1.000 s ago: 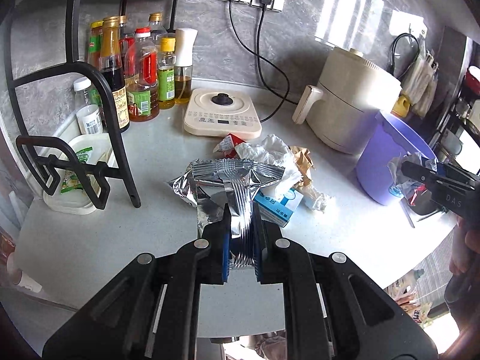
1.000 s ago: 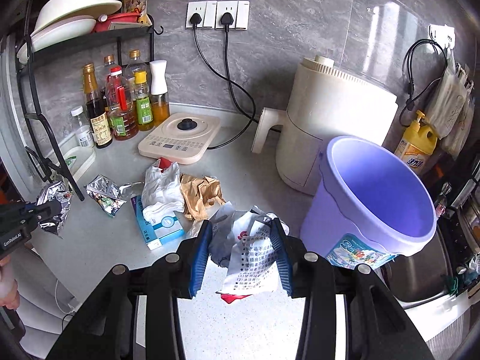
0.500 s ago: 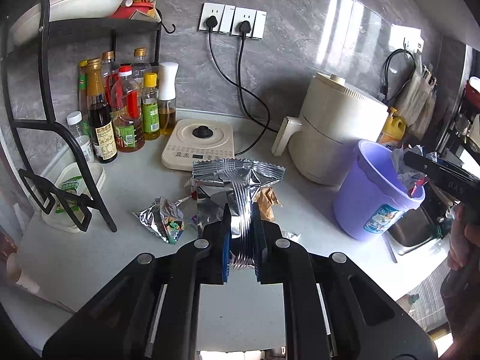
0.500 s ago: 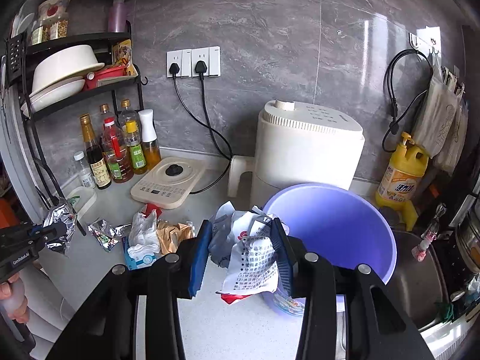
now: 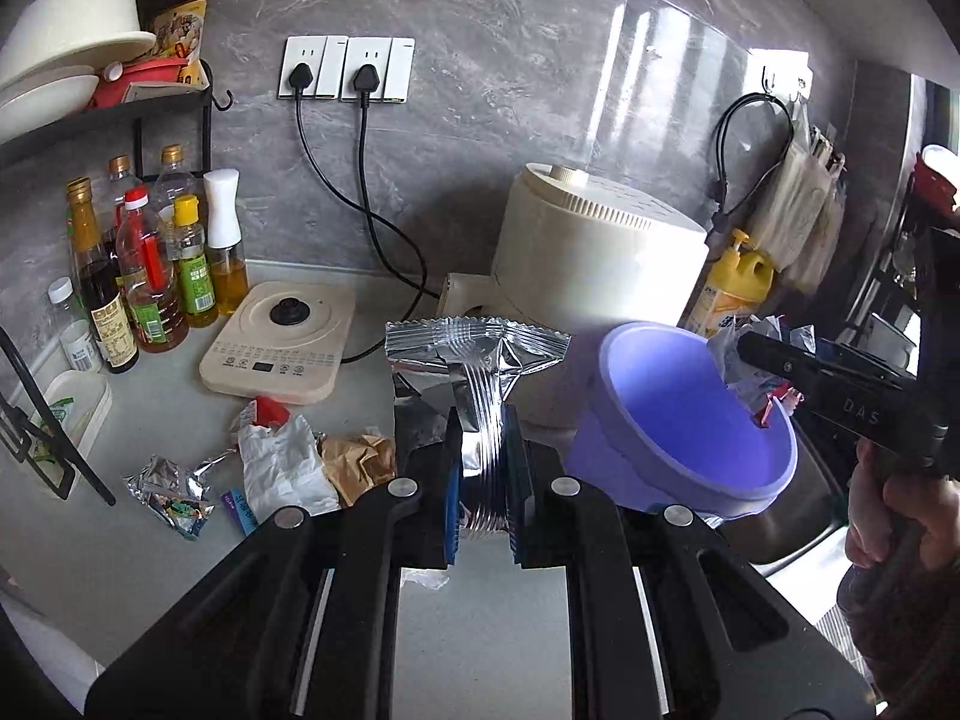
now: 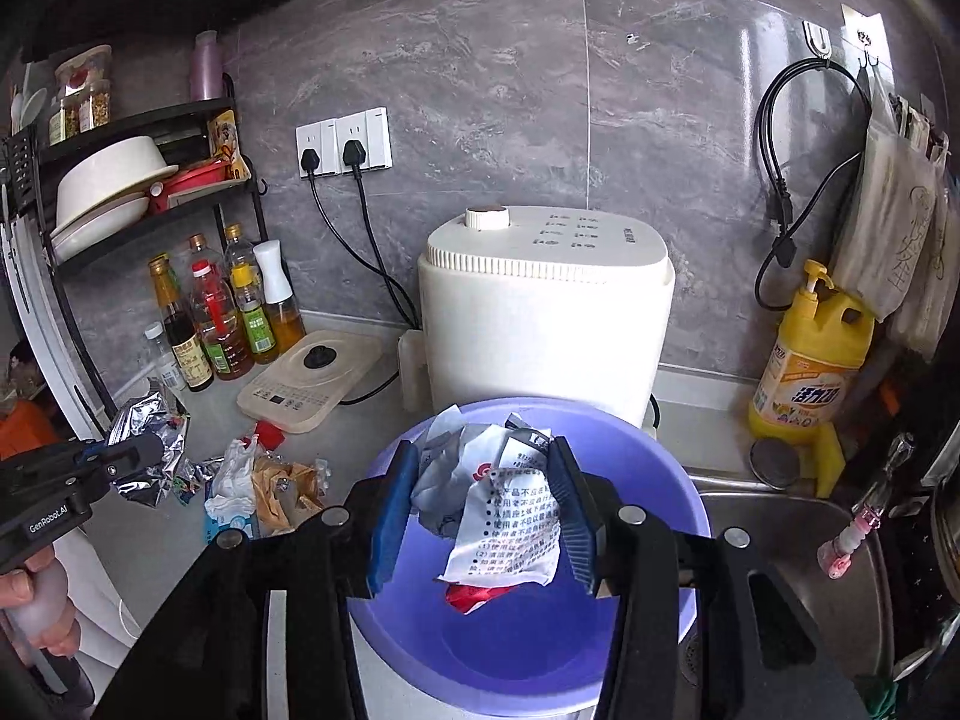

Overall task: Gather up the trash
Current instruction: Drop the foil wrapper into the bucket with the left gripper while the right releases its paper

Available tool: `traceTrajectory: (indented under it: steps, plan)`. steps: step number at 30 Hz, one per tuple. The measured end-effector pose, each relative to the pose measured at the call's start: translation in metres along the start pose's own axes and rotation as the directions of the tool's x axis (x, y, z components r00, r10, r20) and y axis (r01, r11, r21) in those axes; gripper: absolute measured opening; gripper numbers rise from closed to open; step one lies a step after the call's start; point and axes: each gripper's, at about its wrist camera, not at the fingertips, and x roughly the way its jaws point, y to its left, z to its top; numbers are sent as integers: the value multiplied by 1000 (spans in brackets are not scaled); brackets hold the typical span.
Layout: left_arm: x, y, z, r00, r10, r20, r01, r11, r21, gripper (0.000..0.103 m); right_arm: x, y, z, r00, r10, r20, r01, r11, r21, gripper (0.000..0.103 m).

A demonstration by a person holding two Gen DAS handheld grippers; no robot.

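My left gripper is shut on a silver foil snack bag, which stands up from its pads just left of the purple bucket. In the right wrist view that gripper and the foil bag are at the far left. My right gripper hangs over the open bucket with a crumpled printed wrapper between its pads. Its jaws are opening, and the wrapper still sits between the blue pads. The left wrist view has the right gripper over the bucket's far rim.
More trash lies on the grey counter: a white crumpled paper, brown paper and a small foil wrapper. Behind are an induction cooker, sauce bottles and a cream air fryer. A sink lies right.
Both grippers have swung to the right with their trash. The right one has come from beside the bucket to above its mouth, and its jaws stand wider. The left one now sits beside the bucket.
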Motion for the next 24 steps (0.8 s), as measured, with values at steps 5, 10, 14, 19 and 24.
traceTrajectory:
  steps: [5, 10, 14, 19, 24]
  plan:
    - [22, -33, 9, 999, -29, -14, 29, 999, 20, 12, 0, -37, -2, 999, 39, 24, -40, 999, 37, 72]
    - [42, -63, 18, 998, -60, -36, 62, 997, 51, 12, -9, -74, -4, 999, 20, 32, -23, 996, 89, 72]
    - [55, -88, 25, 994, -99, -51, 103, 991, 81, 12, -23, -97, -11, 999, 4, 35, -8, 994, 113, 75]
    - [71, -115, 32, 980, -184, -72, 191, 977, 93, 40, -36, -120, -20, 999, -7, 34, 2, 989, 149, 77]
    - [60, -111, 37, 989, -150, -16, 150, 986, 75, 86, -44, -131, -22, 999, 9, 48, -18, 985, 172, 83]
